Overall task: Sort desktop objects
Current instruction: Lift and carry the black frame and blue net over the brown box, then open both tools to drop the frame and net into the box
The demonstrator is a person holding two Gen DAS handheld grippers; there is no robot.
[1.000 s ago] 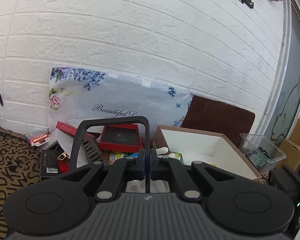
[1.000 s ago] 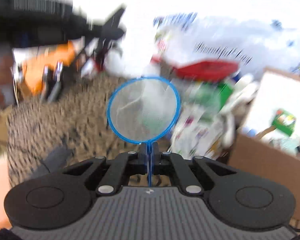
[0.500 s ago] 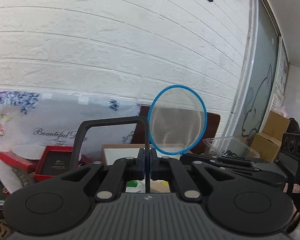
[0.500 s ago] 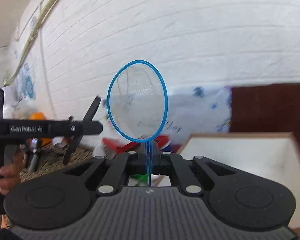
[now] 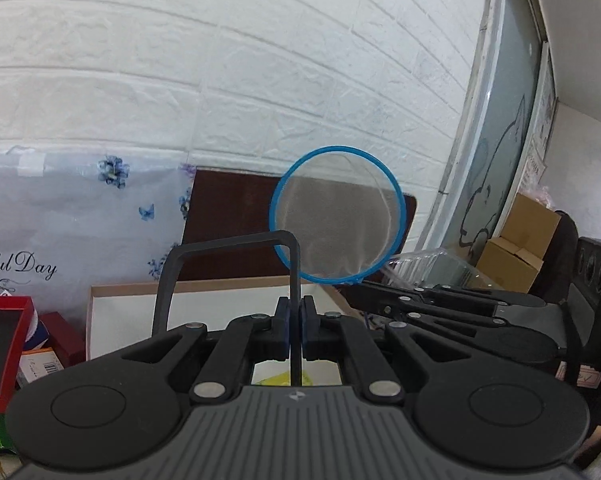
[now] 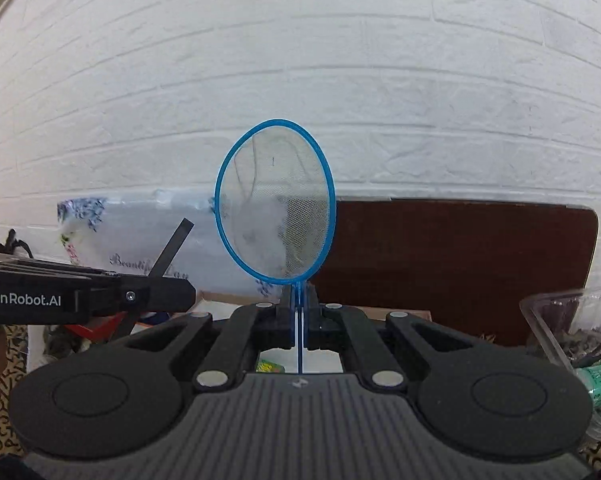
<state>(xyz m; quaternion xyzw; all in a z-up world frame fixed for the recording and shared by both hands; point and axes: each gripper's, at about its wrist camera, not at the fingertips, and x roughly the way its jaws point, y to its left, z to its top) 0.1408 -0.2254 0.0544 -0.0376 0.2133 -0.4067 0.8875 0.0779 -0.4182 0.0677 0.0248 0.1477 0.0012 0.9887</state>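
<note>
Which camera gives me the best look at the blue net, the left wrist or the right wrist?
The right wrist view: the blue net stands centred, hoop and thin handle both visible, clamped in the right gripper. The left wrist view shows its hoop off to the right, partly crossed by the black frame held in the left gripper.

The blue-rimmed mesh net (image 6: pixel 275 204) stands upright, its thin blue handle clamped between the fingertips of the right gripper (image 6: pixel 299 316). Its round hoop carries fine grey-white netting, half transparent, and rises above the white-lined cardboard box (image 5: pixel 132 320). The black bent metal frame (image 5: pixel 228 272) is thin and flat, shaped like a square arch. One leg is pinched in the left gripper (image 5: pixel 295 320), and it also stands upright over that box, left of the net
</note>
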